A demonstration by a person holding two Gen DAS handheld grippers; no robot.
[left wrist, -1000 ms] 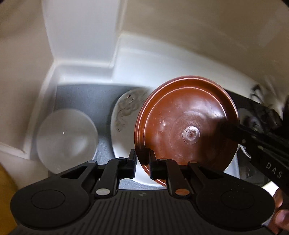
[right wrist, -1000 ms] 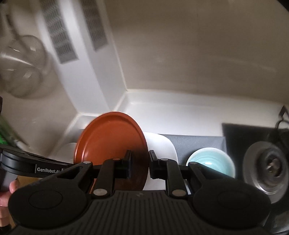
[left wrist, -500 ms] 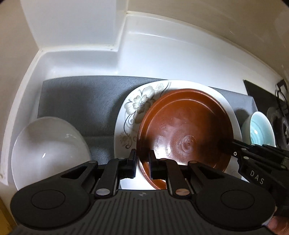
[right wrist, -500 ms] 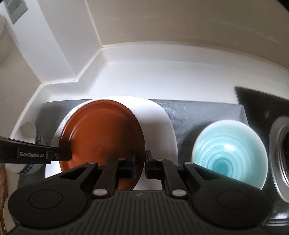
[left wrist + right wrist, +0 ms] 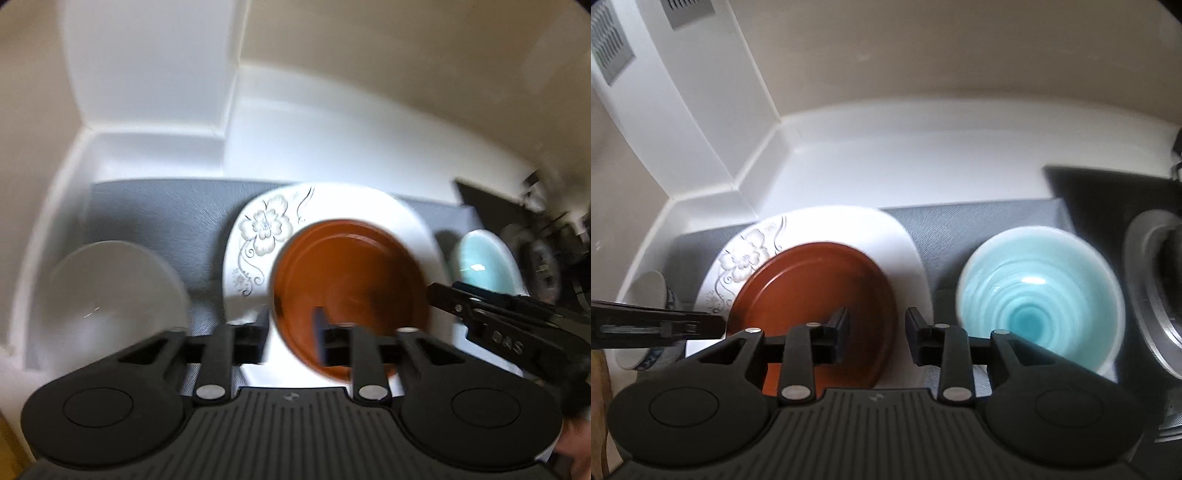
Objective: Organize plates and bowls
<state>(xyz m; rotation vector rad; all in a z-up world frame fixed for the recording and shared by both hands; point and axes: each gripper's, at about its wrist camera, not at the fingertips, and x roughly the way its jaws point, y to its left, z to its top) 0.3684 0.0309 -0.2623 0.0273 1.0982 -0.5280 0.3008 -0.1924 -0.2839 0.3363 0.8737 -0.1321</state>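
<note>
Fingers of both grippers opening, off brown plate [image 5: 351, 273]; blurred, near rim perhaps hidden.

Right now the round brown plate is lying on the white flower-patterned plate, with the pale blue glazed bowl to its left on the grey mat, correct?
Not quite. The pale blue glazed bowl sits to the right of the round brown plate, as the right wrist view shows. The brown plate does lie on the white flower-patterned plate, on the grey mat.

Grey mat [image 5: 155, 214] spread over white counter [image 5: 923, 162], far edge near wall. White boxy column [image 5: 701, 110] at far left, grey vent grilles [image 5: 611, 48] up top. Round metal drain fitting [image 5: 1152, 291] far right, set in dark surface [image 5: 1108, 184].
</note>
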